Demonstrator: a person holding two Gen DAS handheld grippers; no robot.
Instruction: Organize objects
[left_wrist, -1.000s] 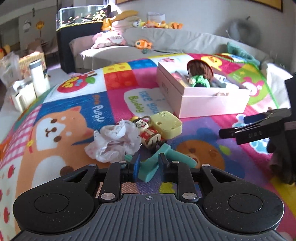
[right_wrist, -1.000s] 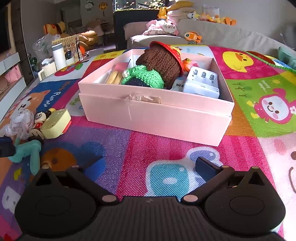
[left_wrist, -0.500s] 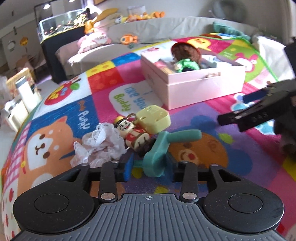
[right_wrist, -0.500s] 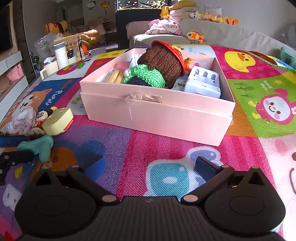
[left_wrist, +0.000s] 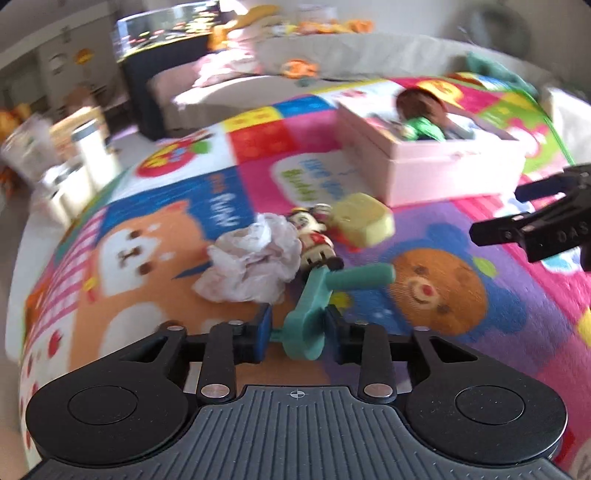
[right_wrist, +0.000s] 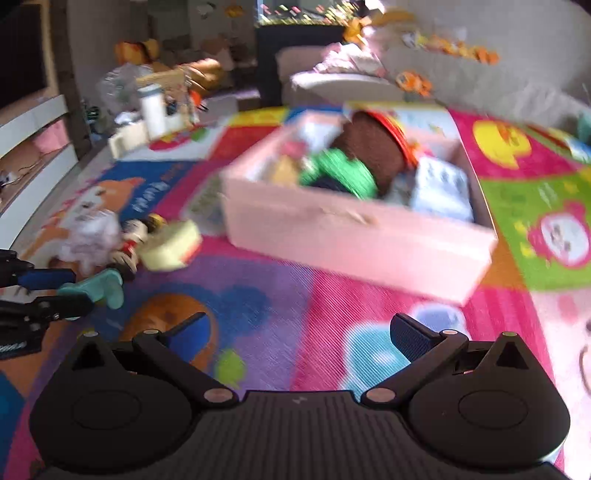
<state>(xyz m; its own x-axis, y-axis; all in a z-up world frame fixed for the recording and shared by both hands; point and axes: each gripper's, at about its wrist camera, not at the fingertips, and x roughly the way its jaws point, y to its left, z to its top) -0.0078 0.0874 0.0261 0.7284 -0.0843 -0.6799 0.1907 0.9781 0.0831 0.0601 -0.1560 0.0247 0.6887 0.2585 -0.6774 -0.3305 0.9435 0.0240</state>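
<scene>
The teal toy sits clamped between the blue pads of my left gripper, its stem sticking forward and bending to the right over the play mat. Whether it is lifted clear of the mat I cannot tell. Just beyond it lie a crumpled tissue, a small figurine and a yellow block, bunched close together (the frames are blurred, so finer contact is unclear). Further on stands the pink box, open-topped, with a brown-and-green knitted doll inside. My right gripper hangs over the mat near the box with its fingers spread wide, holding nothing.
</scene>
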